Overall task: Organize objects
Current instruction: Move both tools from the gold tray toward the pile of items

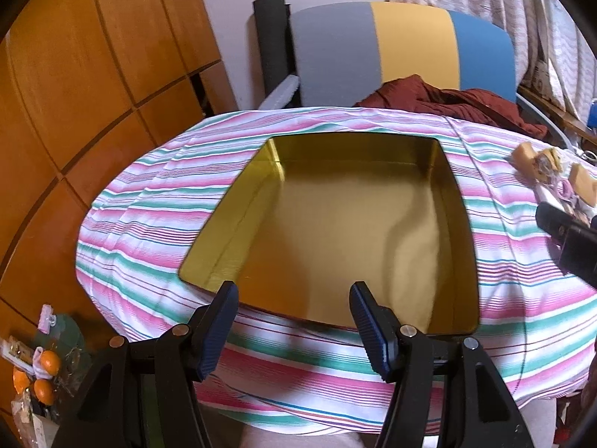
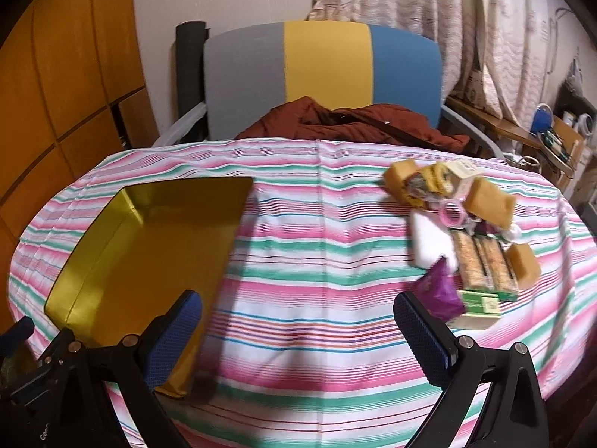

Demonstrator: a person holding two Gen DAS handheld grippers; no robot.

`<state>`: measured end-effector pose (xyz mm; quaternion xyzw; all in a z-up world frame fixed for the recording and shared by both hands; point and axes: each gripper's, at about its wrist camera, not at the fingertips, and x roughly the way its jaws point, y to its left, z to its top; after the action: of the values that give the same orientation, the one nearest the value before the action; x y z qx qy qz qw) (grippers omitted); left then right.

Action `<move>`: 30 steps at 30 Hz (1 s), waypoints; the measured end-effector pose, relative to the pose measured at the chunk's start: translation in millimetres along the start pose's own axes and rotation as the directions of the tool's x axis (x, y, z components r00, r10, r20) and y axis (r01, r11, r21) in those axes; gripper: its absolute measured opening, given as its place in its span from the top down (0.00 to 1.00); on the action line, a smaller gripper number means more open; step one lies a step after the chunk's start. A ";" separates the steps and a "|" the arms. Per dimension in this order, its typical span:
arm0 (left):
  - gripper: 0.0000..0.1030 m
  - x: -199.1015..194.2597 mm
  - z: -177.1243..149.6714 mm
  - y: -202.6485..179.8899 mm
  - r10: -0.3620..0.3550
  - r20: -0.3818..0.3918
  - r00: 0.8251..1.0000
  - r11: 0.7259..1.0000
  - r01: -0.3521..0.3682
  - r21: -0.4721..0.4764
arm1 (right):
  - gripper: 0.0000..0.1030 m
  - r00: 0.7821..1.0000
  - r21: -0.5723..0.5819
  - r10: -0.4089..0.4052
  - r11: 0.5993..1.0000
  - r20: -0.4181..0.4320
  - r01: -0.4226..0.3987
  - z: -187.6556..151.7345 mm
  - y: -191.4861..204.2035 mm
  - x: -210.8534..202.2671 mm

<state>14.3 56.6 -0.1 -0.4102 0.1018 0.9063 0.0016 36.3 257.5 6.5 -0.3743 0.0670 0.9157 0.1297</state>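
An empty gold metal tin (image 1: 335, 224) sits on the striped tablecloth; it also shows at the left of the right wrist view (image 2: 149, 246). My left gripper (image 1: 294, 321) is open and empty, hovering over the tin's near edge. My right gripper (image 2: 298, 330) is open and empty above the cloth, between the tin and a pile of small items (image 2: 462, 224): yellow sponges (image 2: 488, 201), a purple packet (image 2: 440, 291), wrapped snack bars (image 2: 481, 261), a white pack (image 2: 429, 239), pink tape (image 2: 453, 212) and a green box (image 2: 481, 306). Part of the pile shows at the right edge of the left wrist view (image 1: 548, 168).
A grey, yellow and blue chair (image 2: 324, 74) with a dark red garment (image 2: 350, 119) stands behind the table. A wooden cabinet (image 1: 74, 93) is at the left. Cluttered shelves (image 2: 559, 130) are at the right. Oranges (image 1: 44, 373) lie low at the left.
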 end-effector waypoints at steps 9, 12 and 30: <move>0.39 0.2 1.9 -35.5 -0.100 -0.044 0.994 0.994 0.102 0.041 | 0.00 0.990 -0.031 -0.138 0.990 0.023 0.138 2.8 -63.6 -0.7; 0.39 1.9 3.4 -50.5 -0.143 -0.091 0.986 0.987 0.149 0.056 | 0.00 0.987 0.006 -0.163 0.987 0.013 0.163 -0.2 -91.7 0.7; 0.39 0.2 5.1 -150.4 -0.462 -0.170 0.871 0.867 0.484 0.124 | 0.02 0.986 0.259 -0.156 0.952 -0.057 0.166 -35.1 -220.2 12.6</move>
<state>23.3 204.8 -24.6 -0.4812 0.0714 0.8371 0.2503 114.5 462.9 -32.9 -0.3745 0.1594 0.8782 0.2513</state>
